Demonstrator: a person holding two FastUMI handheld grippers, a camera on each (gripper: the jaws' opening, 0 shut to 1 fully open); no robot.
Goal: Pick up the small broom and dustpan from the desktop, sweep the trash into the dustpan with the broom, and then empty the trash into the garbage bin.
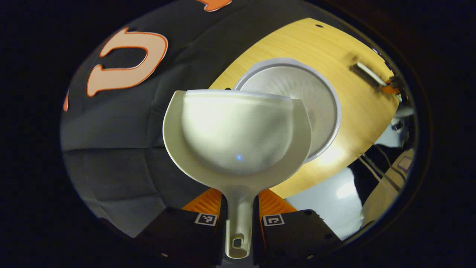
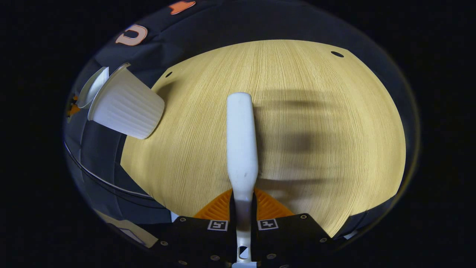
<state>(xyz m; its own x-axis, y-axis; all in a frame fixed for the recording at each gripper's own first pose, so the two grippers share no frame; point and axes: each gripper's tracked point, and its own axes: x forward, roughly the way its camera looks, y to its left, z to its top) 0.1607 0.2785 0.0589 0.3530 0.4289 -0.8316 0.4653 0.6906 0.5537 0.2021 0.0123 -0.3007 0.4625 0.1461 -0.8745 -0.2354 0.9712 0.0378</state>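
Left gripper view: left gripper point(image 1: 238, 217) clamped on dustpan point(image 1: 238, 134) handle, both fingers pressing. Pan lifted, tipped over garbage bin point(image 1: 327, 96) mouth, lip above rim, likely so trash falls inside. Pan bowl looks bare.

Right gripper view: right gripper point(image 2: 242, 217) pinching broom point(image 2: 241, 141) handle, held out over desktop point(image 2: 316, 93), well apart from bin point(image 2: 126, 108), probably parked clear of dumping.

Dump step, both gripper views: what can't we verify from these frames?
- Trash inside the dustpan: left gripper view shows its underside; the pan hides its contents.
- Garbage bin interior: left gripper view, near part covered by the dustpan, the rest washed out by glare.
- Broom bristles: right gripper view looks along its back; bristles hidden.
- Far gripper: left gripper view, blurred at the edge.
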